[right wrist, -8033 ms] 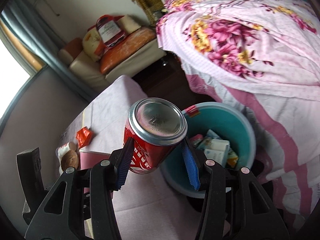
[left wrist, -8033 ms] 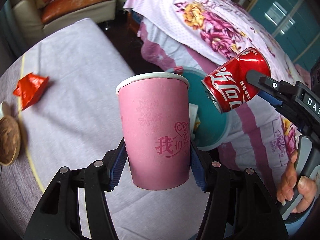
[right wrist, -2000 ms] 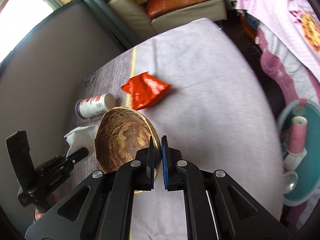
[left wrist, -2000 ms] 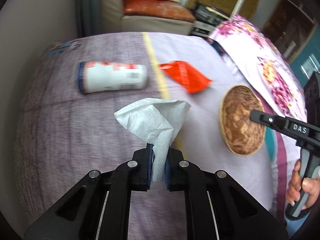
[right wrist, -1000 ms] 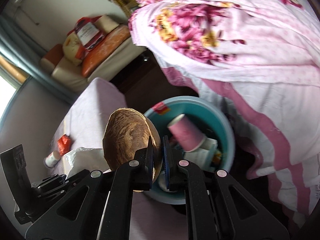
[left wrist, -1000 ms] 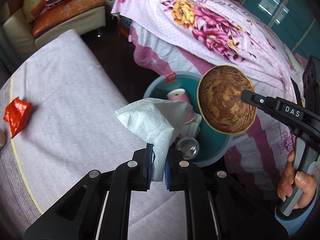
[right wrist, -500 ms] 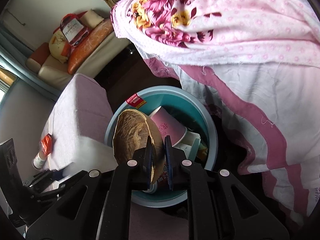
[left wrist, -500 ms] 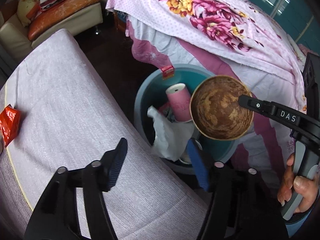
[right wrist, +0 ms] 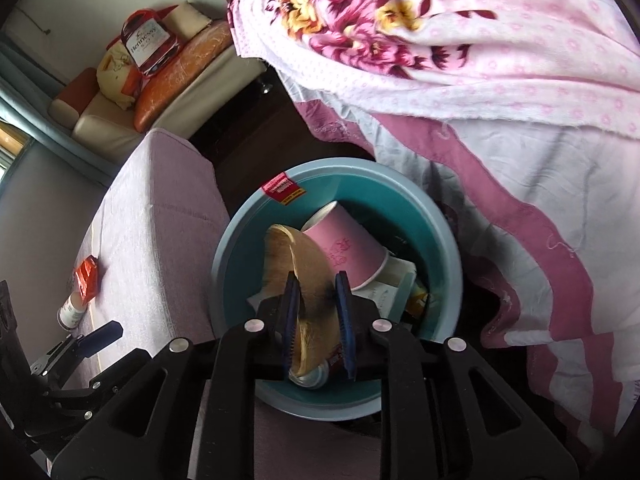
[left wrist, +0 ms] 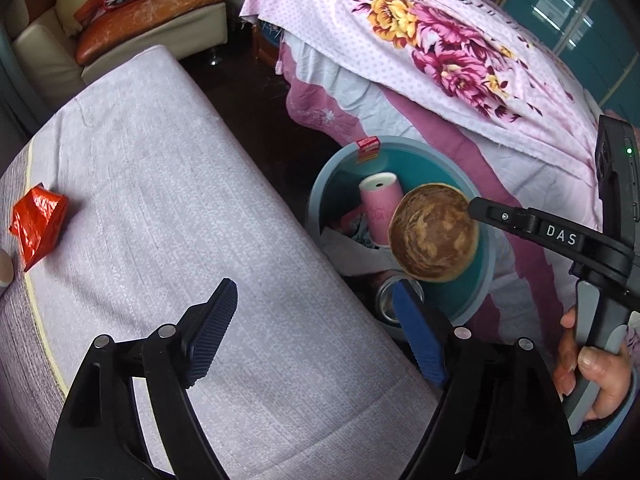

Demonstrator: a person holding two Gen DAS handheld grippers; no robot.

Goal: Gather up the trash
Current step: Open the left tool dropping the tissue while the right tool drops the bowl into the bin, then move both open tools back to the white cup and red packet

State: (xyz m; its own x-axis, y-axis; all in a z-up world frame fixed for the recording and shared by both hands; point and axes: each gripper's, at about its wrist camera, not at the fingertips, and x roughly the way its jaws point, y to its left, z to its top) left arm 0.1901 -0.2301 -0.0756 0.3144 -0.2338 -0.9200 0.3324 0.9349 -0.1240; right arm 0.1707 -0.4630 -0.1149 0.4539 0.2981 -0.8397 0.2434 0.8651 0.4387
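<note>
- The left tool (left wrist: pixel 316 328) hangs over the edge of the lilac cloth-covered bench (left wrist: pixel 168 200). Its blue-padded jaws have just been opening; they stand wide apart with nothing between them.
- The right tool (right wrist: pixel 318 314) points down into the round teal plastic trash bin (right wrist: pixel 440 216). Its jaws have just been opening too, and the brown mottled paper bowl (right wrist: pixel 308 280) stands on edge in the gap between the pads. From here I cannot tell whether the pads touch it or have let go.
- Only the left wrist view shows the bowl face-on (left wrist: pixel 434 232), a round disc at the tip of the right tool (left wrist: pixel 476 206) and above the bin (left wrist: pixel 400 148), along with the person's hand (left wrist: pixel 592 364) around that tool's handle.
- Only the right wrist view looks straight into the bin: a pink paper cup (right wrist: pixel 344 248) lies tilted on its side just beside the bowl, over white packets and the top of a can.
- The left view catches the same cup (left wrist: pixel 380 204) end-on, and white tissue below it against the bin's near wall.
- A crumpled red foil wrapper (left wrist: pixel 38 216) lies on the bench, well away from both tools; in the right view a small white bottle (right wrist: pixel 72 312) lies just beside it (right wrist: pixel 87 276).
- A floral pink bedspread (right wrist: pixel 460 40) drapes down behind the bin.
</note>
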